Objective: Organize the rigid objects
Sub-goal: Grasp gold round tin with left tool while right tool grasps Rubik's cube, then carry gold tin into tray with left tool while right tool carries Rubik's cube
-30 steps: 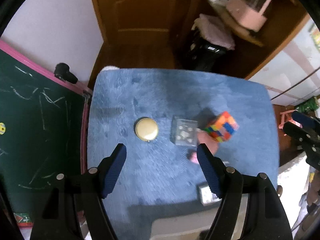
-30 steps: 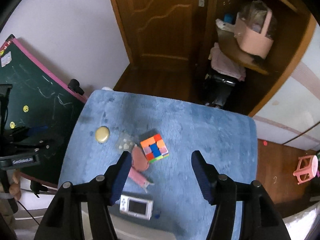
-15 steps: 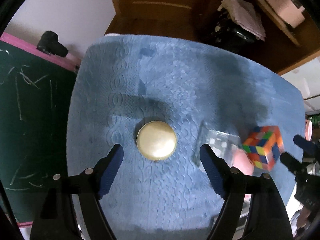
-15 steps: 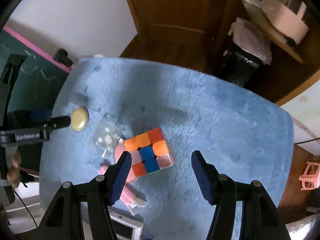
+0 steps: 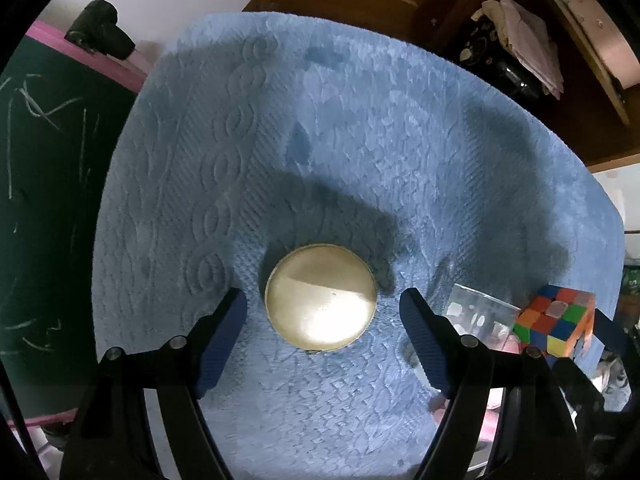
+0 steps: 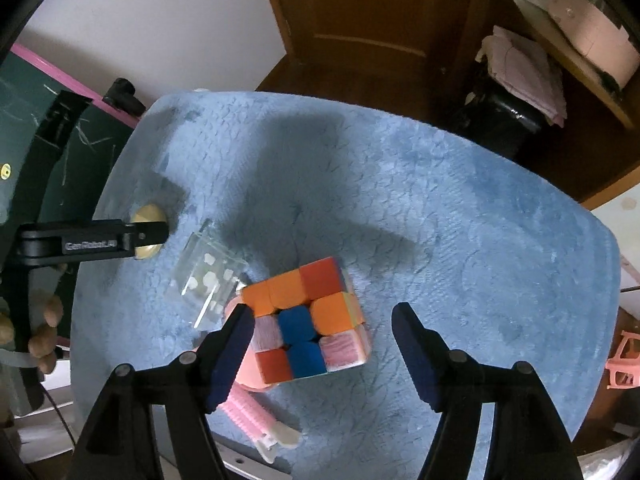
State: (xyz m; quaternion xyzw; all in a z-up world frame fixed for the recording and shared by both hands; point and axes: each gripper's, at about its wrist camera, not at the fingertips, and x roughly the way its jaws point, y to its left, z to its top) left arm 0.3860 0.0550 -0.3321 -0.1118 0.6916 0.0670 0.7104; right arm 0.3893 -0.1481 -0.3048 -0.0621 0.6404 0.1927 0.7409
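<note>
Two grippers, each poised nose-down over its own item on the blue knitted cover (image 5: 360, 128) of a small table.

Item one — left gripper (image 5: 322, 312). Jaws stand open, with clear cover showing on either side of a round gold tin (image 5: 321, 297) lying flat between the blue pads (image 5: 224, 332). Nothing is held; neither pad touches the tin. The jaws opened wider within the last second and have since held that width. The tin is round, so it has no long axis, and closing from any side would likely do. The gripper points almost straight down at it.

Item two — right gripper (image 6: 320, 334). Jaws open, having just widened, with a colour puzzle cube (image 6: 306, 326) between them. The left pad sits just beside, perhaps brushing, the cube's near-left corner; the right pad stands apart from it. No grip yet. The cube lies turned somewhat against the jaw line, so the pads would probably meet its faces at an angle unless the wrist rolls.

Neighbours — a clear plastic box (image 6: 208, 280) lies between tin and cube, close to the cube; a pink clip (image 6: 256, 416) pokes out from under the cube's near side. Judged nearest: left hand for the tin, right hand for the cube.
</note>
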